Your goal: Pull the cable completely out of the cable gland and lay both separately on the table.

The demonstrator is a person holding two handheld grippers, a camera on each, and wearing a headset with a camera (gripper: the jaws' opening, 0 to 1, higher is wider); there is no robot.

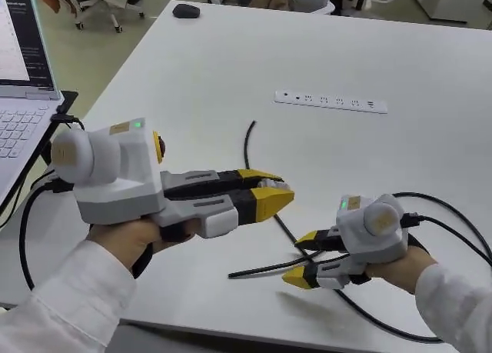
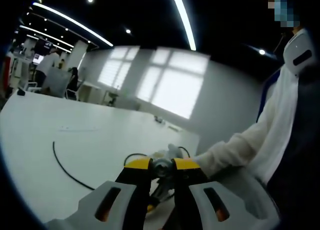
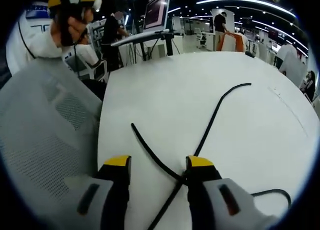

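While a person holds both tongs over the white table (image 1: 400, 53), a long power strip (image 1: 330, 101) lies further back. A dark mouse (image 1: 185, 11) sits near the far edge, and a laptop (image 1: 15, 84) stands open on the left. Thick black cords (image 1: 461, 218) trail from the tongs over the near part of the table.

The left gripper (image 1: 286, 193) is up off the table. Its 2 jaws are pressed on the small round grey cable gland (image 2: 161, 166).

The thin black cable (image 1: 247, 149) lies on the table. Its long line runs from near the power strip toward the person and passes under the left gripper. The right gripper (image 1: 300, 257) is low with its jaws spread. 2 strands of the cable cross between them, and 1 strand touches a jaw. The loose end points left.
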